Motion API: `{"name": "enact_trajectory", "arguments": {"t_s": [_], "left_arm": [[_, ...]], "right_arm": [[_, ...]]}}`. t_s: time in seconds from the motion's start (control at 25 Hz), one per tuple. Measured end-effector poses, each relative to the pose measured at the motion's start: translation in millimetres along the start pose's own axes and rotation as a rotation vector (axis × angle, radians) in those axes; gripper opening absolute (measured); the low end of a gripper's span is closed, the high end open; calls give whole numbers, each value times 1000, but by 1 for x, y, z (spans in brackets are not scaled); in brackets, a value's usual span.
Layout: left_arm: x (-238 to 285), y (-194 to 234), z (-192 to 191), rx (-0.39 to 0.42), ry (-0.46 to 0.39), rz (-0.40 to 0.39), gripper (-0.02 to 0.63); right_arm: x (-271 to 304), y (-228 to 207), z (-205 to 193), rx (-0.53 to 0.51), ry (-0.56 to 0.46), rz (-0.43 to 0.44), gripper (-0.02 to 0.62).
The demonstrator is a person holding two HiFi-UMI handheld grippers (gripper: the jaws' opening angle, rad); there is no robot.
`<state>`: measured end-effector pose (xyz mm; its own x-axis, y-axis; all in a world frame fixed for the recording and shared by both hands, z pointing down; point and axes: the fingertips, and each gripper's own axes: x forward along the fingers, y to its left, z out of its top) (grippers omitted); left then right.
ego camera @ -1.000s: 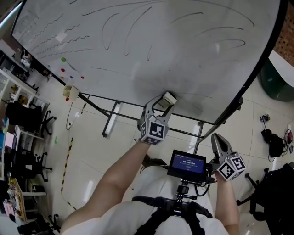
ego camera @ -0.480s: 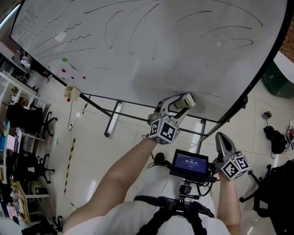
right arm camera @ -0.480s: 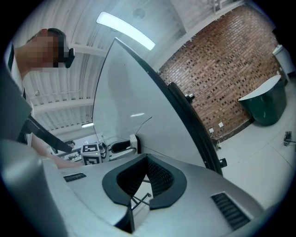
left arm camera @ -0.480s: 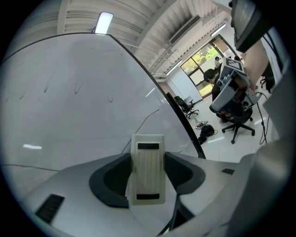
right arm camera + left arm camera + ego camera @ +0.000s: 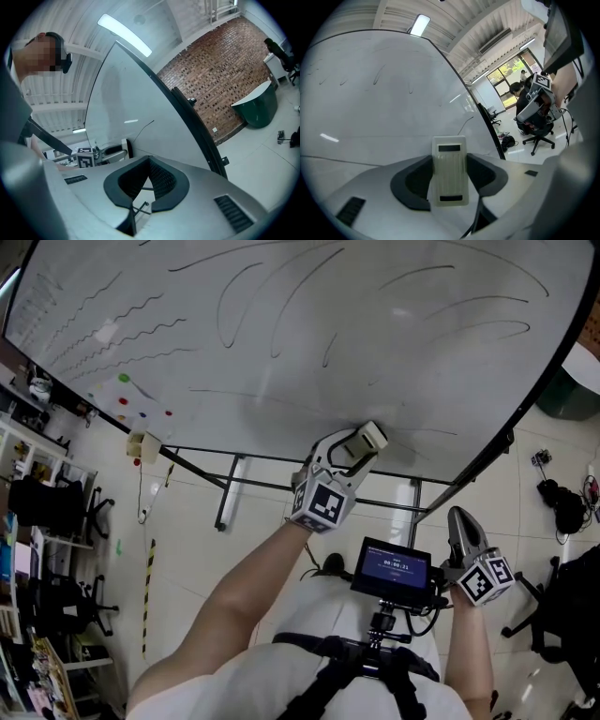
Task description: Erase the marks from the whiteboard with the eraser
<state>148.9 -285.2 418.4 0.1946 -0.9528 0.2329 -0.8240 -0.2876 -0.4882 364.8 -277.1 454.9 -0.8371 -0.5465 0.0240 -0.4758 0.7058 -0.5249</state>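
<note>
Clamps the left hand-held gripper (image 5: 348,449) on a pale ribbed eraser (image 5: 449,169), jaws pressed against its two long sides, at the bottom edge of the whiteboard (image 5: 281,362); cannot tell whether the eraser actually meets the surface. Holds the right hand-held gripper (image 5: 458,521) low and well apart from the board, jaws closed together on nothing, just beside a small screen (image 5: 391,569) mounted on a chest harness. Shows a greyish smudged band (image 5: 305,401) just above the eraser, probably ground already wiped. Leaves most of the job undone, judging by the board: long curved pen strokes (image 5: 246,298) across the middle and right, rows of wavy lines (image 5: 122,324) at upper left, all apparently untouched. Calls for sweeps upward and outward over nearly the whole surface. Takes in, farther out, coloured magnets (image 5: 123,379) near the board's lower left edge, the black stand legs (image 5: 225,493) beneath it, pale floor tiles (image 5: 187,559), and office chairs (image 5: 47,479) at far left.
</note>
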Motion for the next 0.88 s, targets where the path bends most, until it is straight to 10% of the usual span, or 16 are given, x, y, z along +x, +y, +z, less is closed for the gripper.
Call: {"name": "enact_trajectory", "arguments": {"t_s": [0.88], "left_arm": [[-94,125,-21,-33,-137,165,259]], "right_arm": [[55,78,-39,-17,-18,-40,17]]}}
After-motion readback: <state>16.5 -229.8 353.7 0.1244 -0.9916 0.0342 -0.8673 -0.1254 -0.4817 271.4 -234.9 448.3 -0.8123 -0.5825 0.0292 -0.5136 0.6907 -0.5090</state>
